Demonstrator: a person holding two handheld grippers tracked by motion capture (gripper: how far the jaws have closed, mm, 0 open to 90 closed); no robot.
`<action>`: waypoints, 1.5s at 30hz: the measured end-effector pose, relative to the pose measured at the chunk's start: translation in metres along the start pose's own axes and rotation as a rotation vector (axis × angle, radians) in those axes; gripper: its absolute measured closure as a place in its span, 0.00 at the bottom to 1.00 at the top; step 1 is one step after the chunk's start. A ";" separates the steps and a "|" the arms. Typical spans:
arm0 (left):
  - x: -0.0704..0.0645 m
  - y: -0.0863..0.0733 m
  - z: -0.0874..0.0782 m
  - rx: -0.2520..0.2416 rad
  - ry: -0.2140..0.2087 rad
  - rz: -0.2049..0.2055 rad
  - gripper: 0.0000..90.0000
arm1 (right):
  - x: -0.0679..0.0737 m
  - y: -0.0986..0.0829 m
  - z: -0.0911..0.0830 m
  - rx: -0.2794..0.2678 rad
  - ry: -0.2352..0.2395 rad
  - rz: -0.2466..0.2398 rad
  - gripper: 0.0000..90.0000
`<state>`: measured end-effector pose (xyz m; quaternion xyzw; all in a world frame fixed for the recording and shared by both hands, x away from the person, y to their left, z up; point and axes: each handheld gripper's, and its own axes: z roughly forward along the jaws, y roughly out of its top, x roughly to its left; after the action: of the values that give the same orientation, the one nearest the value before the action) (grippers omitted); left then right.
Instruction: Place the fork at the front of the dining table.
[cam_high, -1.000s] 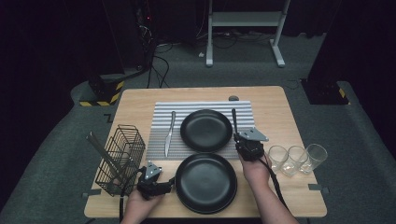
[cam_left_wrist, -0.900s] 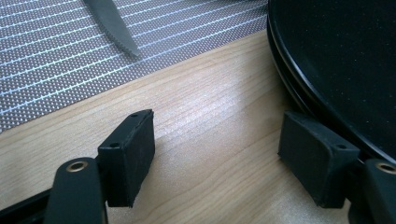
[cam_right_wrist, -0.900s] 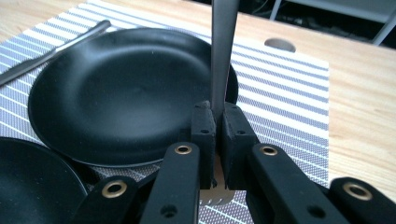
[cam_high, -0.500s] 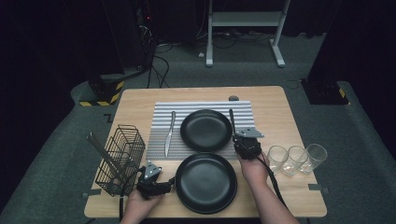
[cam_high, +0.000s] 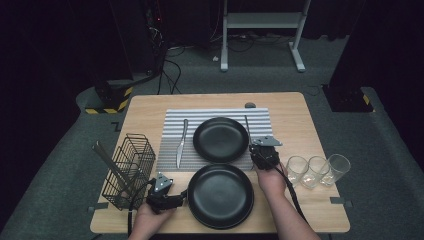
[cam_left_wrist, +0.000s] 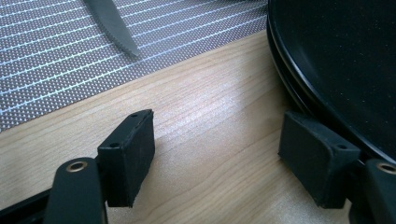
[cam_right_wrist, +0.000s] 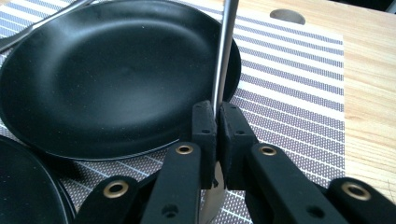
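Utensil handle (cam_right_wrist: 223, 51) pinched in right tongs (cam_right_wrist: 215, 122) beside empty far plate (cam_right_wrist: 107, 70); left tongs (cam_left_wrist: 219, 144) wide at near plate (cam_left_wrist: 345, 60) rim.

Slim steel utensil (cam_right_wrist: 221, 60) beside upper plate (cam_right_wrist: 107, 74)

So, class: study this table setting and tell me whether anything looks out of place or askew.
One thing: the round black plate nearest the person sits on bare wood, off the striped grey placemat, with the open left tongs at its rim. The right tongs pinch a slim metal utensil handle.
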<state>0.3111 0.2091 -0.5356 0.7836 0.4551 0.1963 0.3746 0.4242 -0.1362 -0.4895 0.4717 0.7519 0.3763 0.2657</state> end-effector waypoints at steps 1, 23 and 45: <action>0.000 0.000 0.000 0.000 0.000 -0.001 0.30 | 0.000 0.000 0.001 0.003 -0.003 0.003 0.96; 0.000 0.000 0.000 0.000 0.000 0.000 0.30 | -0.009 0.000 0.018 0.053 -0.059 0.049 0.96; 0.000 0.000 0.000 -0.001 -0.002 -0.002 0.30 | -0.016 -0.001 0.045 0.133 -0.102 0.100 0.96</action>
<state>0.3112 0.2091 -0.5356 0.7832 0.4555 0.1955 0.3755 0.4647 -0.1368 -0.5158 0.5438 0.7363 0.3138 0.2525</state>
